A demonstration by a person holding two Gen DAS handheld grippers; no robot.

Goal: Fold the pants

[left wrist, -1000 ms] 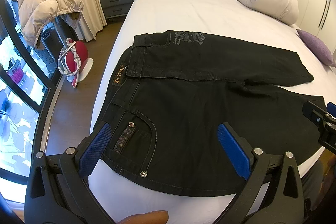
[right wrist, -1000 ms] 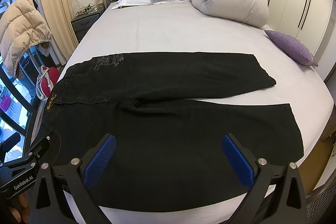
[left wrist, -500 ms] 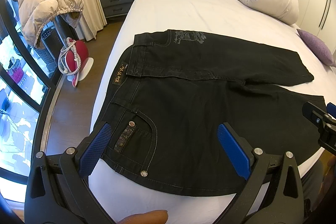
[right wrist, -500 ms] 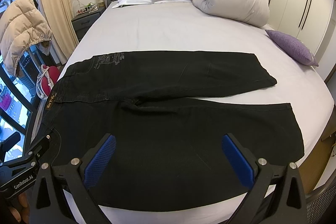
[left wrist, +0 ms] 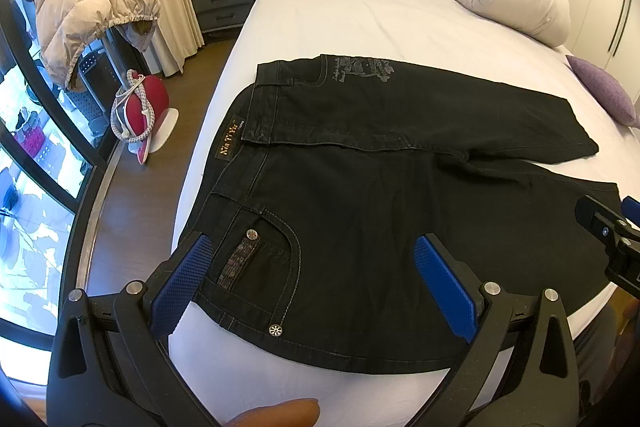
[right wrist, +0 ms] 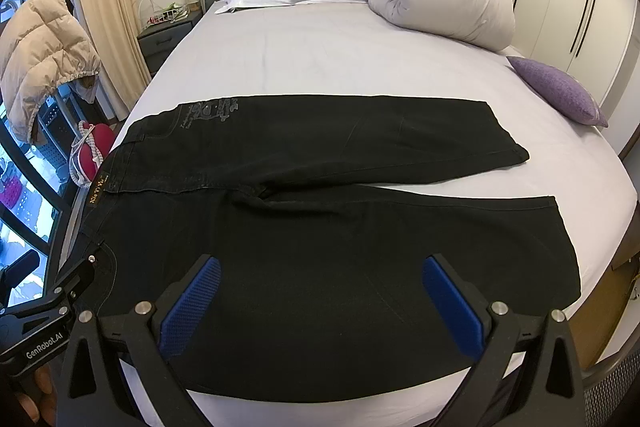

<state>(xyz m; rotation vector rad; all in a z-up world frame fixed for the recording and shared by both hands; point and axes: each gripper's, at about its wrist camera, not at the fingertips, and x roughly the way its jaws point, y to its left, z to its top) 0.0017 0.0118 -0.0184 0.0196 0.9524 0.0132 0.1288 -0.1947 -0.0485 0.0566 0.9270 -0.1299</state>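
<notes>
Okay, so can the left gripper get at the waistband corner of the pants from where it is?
Probably yes. The left gripper is open over the pants near the pocket, with nothing lying between it and the waistband corner.

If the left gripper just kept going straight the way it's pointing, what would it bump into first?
Most likely the black pants spread on the bed. The open left gripper points at their waist end, near the studded pocket. Depth is hard to judge.

1. Bright, even daylight enters through the window (left wrist: 28, 163) on the left; its panes are blown out.
2. Shadows are soft; the black pants (right wrist: 320, 227) lose detail.
3. Both fisheye views bend strongly at the dark, vignetted edges; focus is sharp.
</notes>
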